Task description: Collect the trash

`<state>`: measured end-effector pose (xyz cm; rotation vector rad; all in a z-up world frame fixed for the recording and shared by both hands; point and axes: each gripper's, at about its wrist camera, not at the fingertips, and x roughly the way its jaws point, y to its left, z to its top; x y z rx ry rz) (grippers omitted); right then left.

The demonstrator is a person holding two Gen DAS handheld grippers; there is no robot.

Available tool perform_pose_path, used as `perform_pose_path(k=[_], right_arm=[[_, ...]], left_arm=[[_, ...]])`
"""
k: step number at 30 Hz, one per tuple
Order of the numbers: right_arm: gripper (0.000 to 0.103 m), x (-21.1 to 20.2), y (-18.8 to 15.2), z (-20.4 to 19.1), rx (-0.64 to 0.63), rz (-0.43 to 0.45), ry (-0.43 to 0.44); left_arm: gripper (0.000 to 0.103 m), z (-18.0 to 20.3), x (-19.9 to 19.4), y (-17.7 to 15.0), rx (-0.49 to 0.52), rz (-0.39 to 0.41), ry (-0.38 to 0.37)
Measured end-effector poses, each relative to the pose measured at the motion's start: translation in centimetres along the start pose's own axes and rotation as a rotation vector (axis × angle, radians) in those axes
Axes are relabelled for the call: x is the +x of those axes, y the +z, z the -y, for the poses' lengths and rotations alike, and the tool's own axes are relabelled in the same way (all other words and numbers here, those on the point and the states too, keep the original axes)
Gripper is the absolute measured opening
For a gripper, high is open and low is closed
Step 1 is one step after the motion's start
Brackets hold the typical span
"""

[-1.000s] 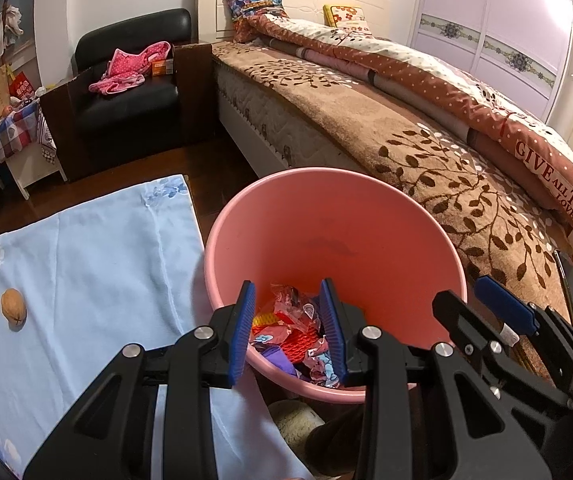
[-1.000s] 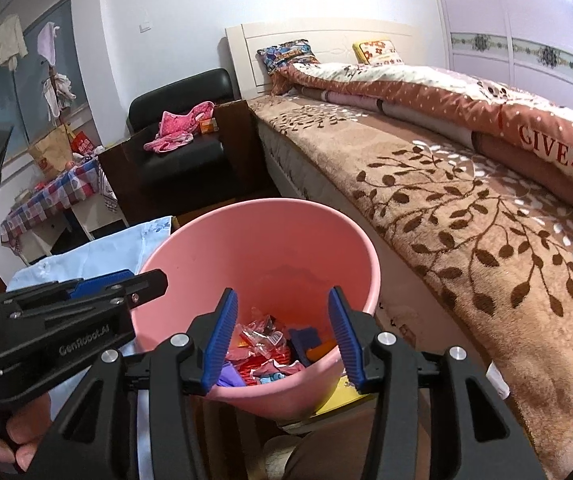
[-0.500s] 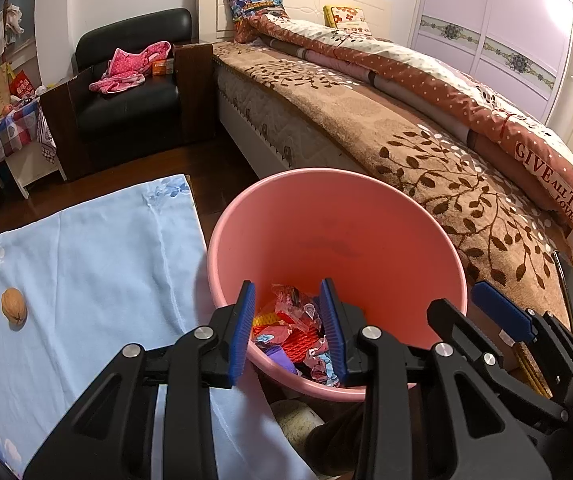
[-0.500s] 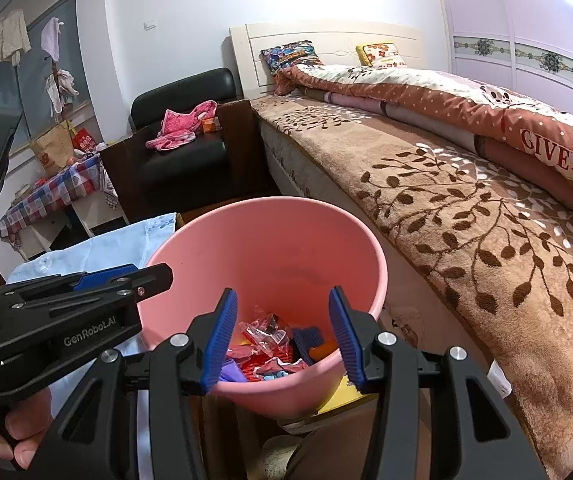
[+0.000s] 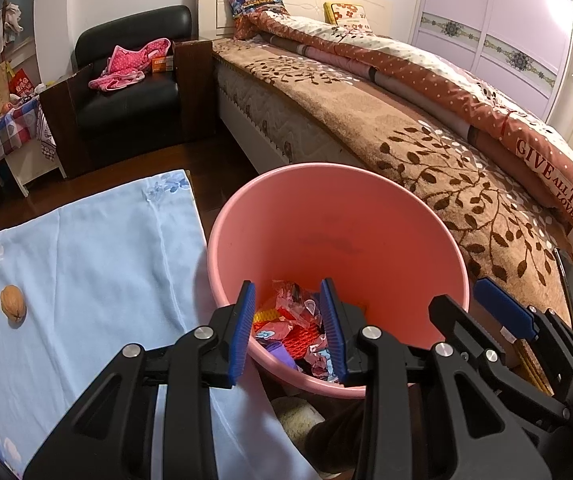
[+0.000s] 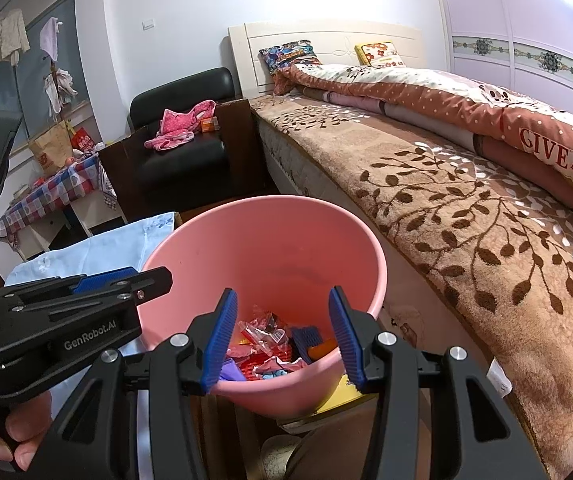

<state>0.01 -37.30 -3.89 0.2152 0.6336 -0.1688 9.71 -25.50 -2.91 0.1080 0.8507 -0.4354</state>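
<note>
Holding both tools tilted downward, you have them side by side over the pink bucket (image 5: 338, 216). At your left, two walnuts (image 5: 1, 304) lie at nine o'clock on the light blue cloth (image 5: 98, 264). Your left hand-held gripper (image 5: 288, 326) hangs above the near rim, jaws apart with nothing between them; your fingers (image 6: 14, 432) wrap its handle. Inside the bucket, at six o'clock, sits the heap of wrappers (image 6: 270, 344). Your right hand-held gripper (image 6: 282, 338) stands wider, empty too, over the same rim. At three o'clock runs the bed (image 6: 466, 208).
</note>
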Motion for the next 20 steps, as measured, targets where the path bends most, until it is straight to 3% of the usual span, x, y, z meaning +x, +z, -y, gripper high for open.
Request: perform_pose_path(k=[20], right_arm=[[0.047,0.38,-0.56,-0.19,-0.01,-0.011,0.002]], left_arm=[[0.033,-0.65,0.19,-0.19,-0.026,-0.021,-0.002]])
